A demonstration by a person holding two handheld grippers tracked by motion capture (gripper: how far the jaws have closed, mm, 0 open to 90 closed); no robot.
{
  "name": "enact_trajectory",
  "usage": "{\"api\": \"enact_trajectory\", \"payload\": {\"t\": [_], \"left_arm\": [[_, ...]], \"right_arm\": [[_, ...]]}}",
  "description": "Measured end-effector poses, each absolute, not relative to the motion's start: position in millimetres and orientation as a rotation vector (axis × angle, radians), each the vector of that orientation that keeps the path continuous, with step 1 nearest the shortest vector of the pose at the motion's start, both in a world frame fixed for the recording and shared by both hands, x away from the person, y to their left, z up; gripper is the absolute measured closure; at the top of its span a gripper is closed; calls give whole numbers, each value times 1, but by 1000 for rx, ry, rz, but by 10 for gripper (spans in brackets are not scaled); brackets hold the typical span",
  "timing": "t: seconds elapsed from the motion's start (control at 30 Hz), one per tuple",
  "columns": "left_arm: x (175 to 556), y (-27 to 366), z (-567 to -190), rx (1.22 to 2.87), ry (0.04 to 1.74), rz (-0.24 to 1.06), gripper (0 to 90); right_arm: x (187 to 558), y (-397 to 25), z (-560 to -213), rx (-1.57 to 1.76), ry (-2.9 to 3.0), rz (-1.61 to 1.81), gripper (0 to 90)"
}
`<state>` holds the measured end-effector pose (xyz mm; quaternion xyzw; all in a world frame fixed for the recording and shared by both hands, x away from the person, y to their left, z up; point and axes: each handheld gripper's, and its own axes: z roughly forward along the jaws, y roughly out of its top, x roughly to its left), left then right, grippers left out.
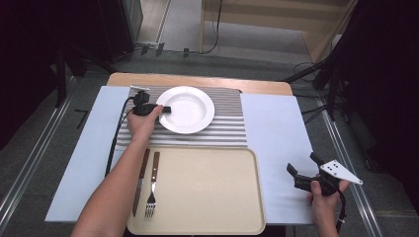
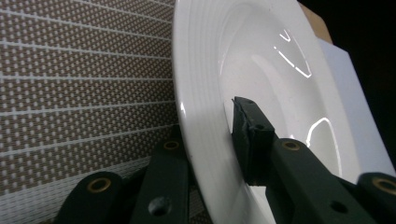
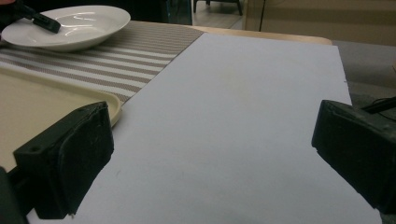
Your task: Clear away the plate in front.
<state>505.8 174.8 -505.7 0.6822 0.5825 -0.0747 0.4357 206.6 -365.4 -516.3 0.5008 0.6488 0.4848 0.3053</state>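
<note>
A white deep plate (image 1: 190,111) rests on a striped placemat (image 1: 227,128) at the back of the table. My left gripper (image 1: 165,109) is shut on the plate's left rim. In the left gripper view one jaw lies on the plate (image 2: 280,93) inside the rim, and the other sits under it against the placemat (image 2: 84,84). My right gripper (image 1: 301,163) is held open over the pale blue table cover (image 1: 276,133) at the right front, with nothing between its jaws. The right gripper view looks past its own gripper (image 3: 210,140) to the plate (image 3: 70,25) far off at the left.
A beige tray (image 1: 207,197) lies at the front centre. A knife (image 1: 141,182) and a fork (image 1: 152,190) with wooden handles lie side by side on the tray's left edge. The tray's corner (image 3: 42,107) is just left of my right gripper.
</note>
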Motion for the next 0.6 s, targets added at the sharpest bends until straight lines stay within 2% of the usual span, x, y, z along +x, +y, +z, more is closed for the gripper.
{"api": "enact_trajectory", "payload": {"t": [0.4, 0.6], "left_arm": [[499, 160, -481, 1711, 1396, -93, 828], [498, 153, -474, 1725, 1424, -63, 831]], "right_arm": [[206, -365, -516, 1325, 1719, 1279, 0], [206, -365, -516, 1328, 1716, 1289, 0]]}}
